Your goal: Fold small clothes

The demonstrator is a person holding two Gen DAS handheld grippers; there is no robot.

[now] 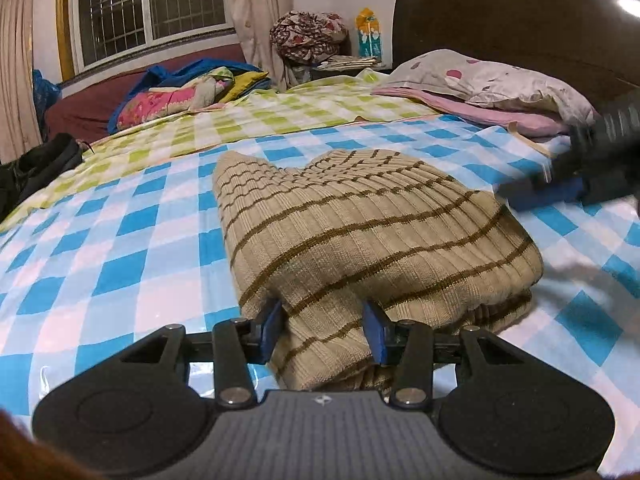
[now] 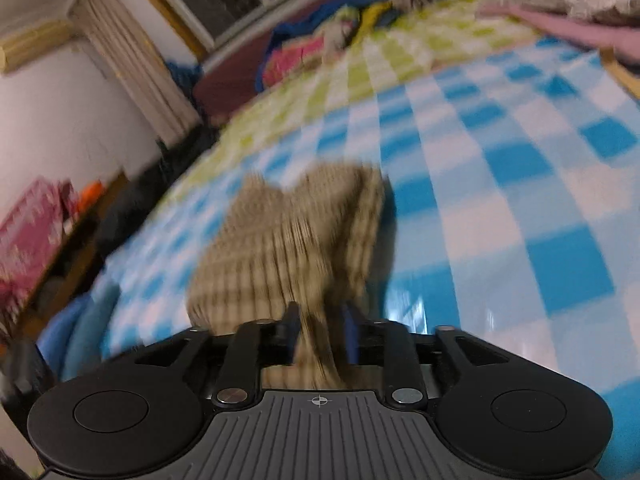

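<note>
Bedroom at night, lit from overhead. Bed covered by a glossy blue-and-white checked sheet (image 1: 120, 240), with a green-and-white checked sheet (image 1: 280, 116) beyond it toward the window (image 1: 148, 4). Beige curtains (image 1: 256, 12) on either side of the barred panes. Dark wooden headboard (image 1: 520, 16) at right, below it a spotted pillow (image 1: 500, 80) lying on a pink one. Heap of bright bedding (image 1: 180, 92) along the far edge, a patterned bundle (image 1: 308, 34) and a carton on the nightstand behind.

Folded on the blue checks, near the middle of the bed: a tan ribbed sweater (image 1: 360, 240) with thin brown stripes, doubled into a thick pad.

Left gripper (image 1: 324, 328) partly open at the sweater's near edge, a fold of knit bulging between its blue pads, both pads touching the cloth; firm pinch or loose contact cannot be told. Right gripper (image 2: 320, 332) seen through heavy motion blur, also partly open, with a ridge of the sweater (image 2: 288, 240) between its fingers; grip likewise unclear. From the left camera, right gripper (image 1: 560, 192) blurred at the sweater's far right side.
</note>
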